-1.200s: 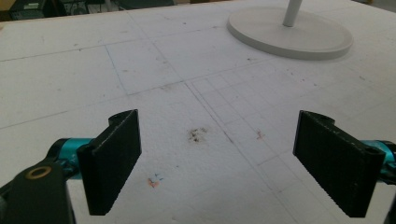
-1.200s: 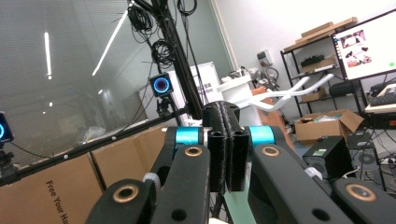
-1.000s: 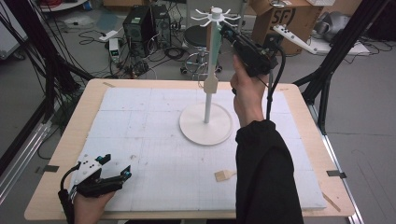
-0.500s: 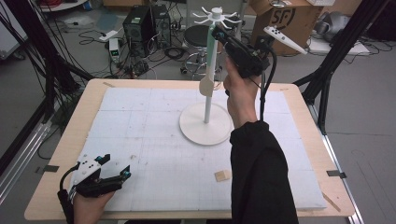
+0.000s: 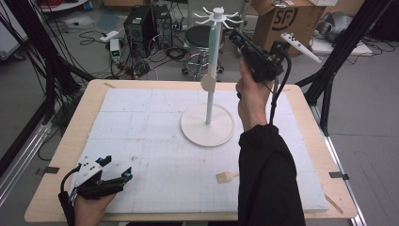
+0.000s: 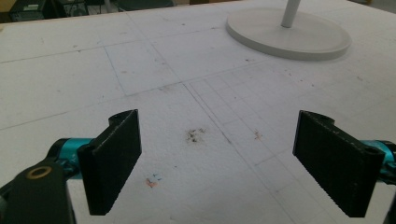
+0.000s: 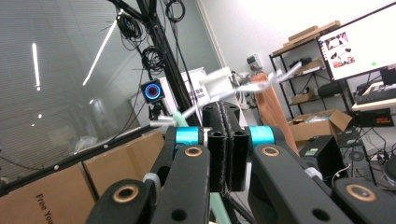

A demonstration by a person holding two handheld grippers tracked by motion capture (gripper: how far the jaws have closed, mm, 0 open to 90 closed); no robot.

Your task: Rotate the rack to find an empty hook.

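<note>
A white hook stand (image 5: 207,94) rises from a round base (image 5: 207,125) at the middle back of the white mat. My right gripper (image 5: 234,34) is raised beside the stand's hook crown (image 5: 218,14). It is shut on the top of a spatula with a pale green handle (image 5: 212,52) and a beige head (image 5: 208,82), which hangs down along the pole. In the right gripper view the pads (image 7: 225,109) press together and the green handle (image 7: 217,205) comes out below them. My left gripper (image 5: 115,169) rests open at the mat's front left, with nothing between its pads (image 6: 219,163). The base (image 6: 289,35) lies ahead of it.
A small wooden brush (image 5: 227,176) lies on the mat near the front, beside the right sleeve. Behind the table stand a stool (image 5: 200,35), a computer case (image 5: 141,23) and a cardboard box (image 5: 282,19). Black frame posts (image 5: 329,84) flank the table.
My right gripper has risen and moved left toward the stand's top, carrying the spatula with it. The left gripper has stayed where it was.
</note>
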